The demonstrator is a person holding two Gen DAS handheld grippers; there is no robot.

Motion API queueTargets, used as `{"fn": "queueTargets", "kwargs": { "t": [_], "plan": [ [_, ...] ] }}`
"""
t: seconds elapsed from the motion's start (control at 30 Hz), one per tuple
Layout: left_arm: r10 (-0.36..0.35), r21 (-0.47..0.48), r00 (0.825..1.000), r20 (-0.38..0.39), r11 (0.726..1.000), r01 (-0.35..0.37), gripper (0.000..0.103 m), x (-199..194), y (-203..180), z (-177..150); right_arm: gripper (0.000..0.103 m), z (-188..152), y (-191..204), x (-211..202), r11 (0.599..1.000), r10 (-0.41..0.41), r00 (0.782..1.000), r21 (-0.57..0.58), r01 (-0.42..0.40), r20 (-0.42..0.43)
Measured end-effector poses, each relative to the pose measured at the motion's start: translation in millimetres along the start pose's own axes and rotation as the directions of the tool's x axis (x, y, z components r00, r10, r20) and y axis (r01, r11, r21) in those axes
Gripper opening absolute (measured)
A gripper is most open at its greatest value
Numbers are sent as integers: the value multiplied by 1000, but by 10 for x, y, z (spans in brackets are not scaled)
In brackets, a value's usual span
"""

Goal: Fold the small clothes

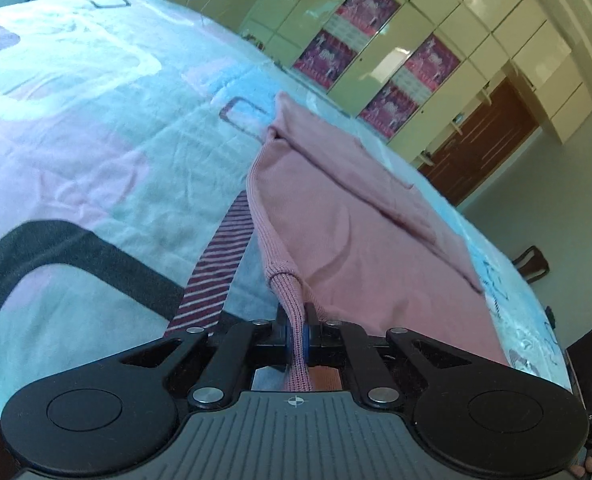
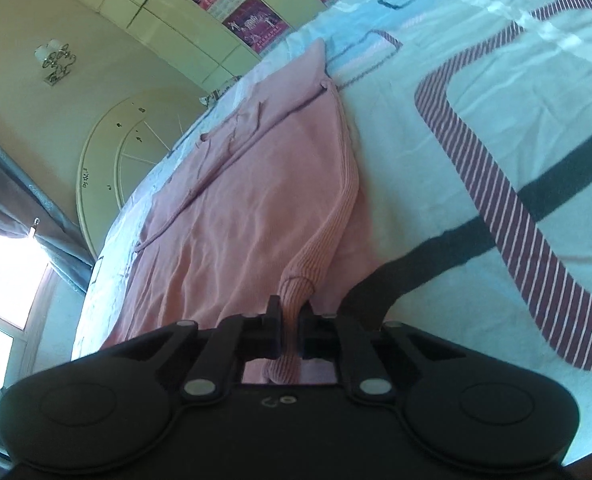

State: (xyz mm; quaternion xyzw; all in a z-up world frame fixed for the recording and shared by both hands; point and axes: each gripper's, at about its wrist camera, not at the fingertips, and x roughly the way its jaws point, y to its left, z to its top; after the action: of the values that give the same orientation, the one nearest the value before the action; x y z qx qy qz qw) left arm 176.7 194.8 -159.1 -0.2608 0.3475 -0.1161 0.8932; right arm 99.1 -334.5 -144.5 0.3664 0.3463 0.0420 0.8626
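On the patterned bedspread (image 1: pixel 96 152), a pink knit garment (image 1: pixel 360 240) lay spread flat as the left gripper (image 1: pixel 297 334) and right gripper (image 2: pixel 291 334) each pinched a ribbed edge of it, jaws closed tight on the fabric, with a poster-covered wardrobe (image 1: pixel 416 40) beyond the bedspread.

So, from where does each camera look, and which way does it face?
Left wrist: sits on the left hand-held gripper, looks along the bed toward the cupboards; a fingertip shows bottom right.
Right wrist: sits on the right hand-held gripper, looks toward the window; no body shows.
Shared: pink garment, each gripper shut on its ribbed hem.
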Motion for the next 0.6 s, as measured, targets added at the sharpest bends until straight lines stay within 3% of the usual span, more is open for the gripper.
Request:
{"fn": "queueTargets", "kwargs": {
  "t": [0.07,0.13,0.2,0.27,0.43,0.6],
  "plan": [
    [9,20,1000,19,1000,-10,4,-47,-1,4,7,30,69,-116,999,31,999,-31,-30,39],
    [69,44,997,-33,997,-68,4,58,26,-29,7,29,76,-155,996,60,996,-65,-56,66],
    [123,69,989,-80,991,-117,4,187,50,-111,7,10,-38,23,997,-9,1000,-70,10,5],
    [120,49,991,-64,992,-117,4,156,36,-109,7,-32,-134,184,997,-64,996,-50,61,-54],
    [63,-6,998,0,998,-63,4,-4,-36,-6,7,42,-47,50,999,0,1000,-44,1,9],
    [-21,-84,996,87,996,28,4,30,-178,376,7,380,158,-33,996,43,996,-84,-36,83]
  ]
}}
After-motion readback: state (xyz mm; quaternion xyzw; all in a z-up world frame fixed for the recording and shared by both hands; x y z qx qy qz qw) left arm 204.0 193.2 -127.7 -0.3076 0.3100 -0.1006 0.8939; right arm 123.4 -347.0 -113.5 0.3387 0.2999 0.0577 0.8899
